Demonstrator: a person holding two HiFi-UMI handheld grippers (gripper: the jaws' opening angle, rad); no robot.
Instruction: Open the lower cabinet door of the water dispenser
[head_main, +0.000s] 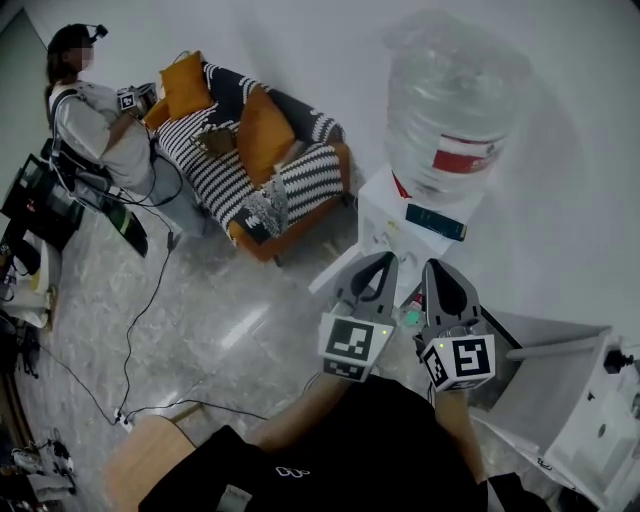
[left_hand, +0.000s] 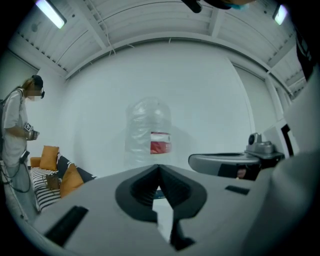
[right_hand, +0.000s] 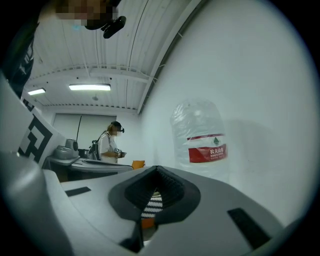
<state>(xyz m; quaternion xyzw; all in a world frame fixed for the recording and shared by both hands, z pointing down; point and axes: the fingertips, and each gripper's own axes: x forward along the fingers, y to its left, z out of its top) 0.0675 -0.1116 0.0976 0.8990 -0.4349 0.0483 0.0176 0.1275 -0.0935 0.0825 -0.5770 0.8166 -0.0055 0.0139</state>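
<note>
The water dispenser (head_main: 385, 222) stands against the white wall, bottle (head_main: 452, 100) on top, its lower part hidden behind the grippers; the left gripper (head_main: 384, 262) and right gripper (head_main: 432, 270) hover side by side just before it, both clamped together on nothing. A striped sofa (head_main: 215, 165) sits well off to the left.

- Left gripper (head_main: 383, 262) and right gripper (head_main: 437, 268) sit side by side before the white water dispenser (head_main: 377, 222).
- A water bottle (head_main: 450, 100) stands on top.
- A striped sofa (head_main: 215, 172) lies beyond.

Striped sofa (head_main: 215, 170), orange cushions (head_main: 262, 135), person (head_main: 100, 125) beside it
</note>
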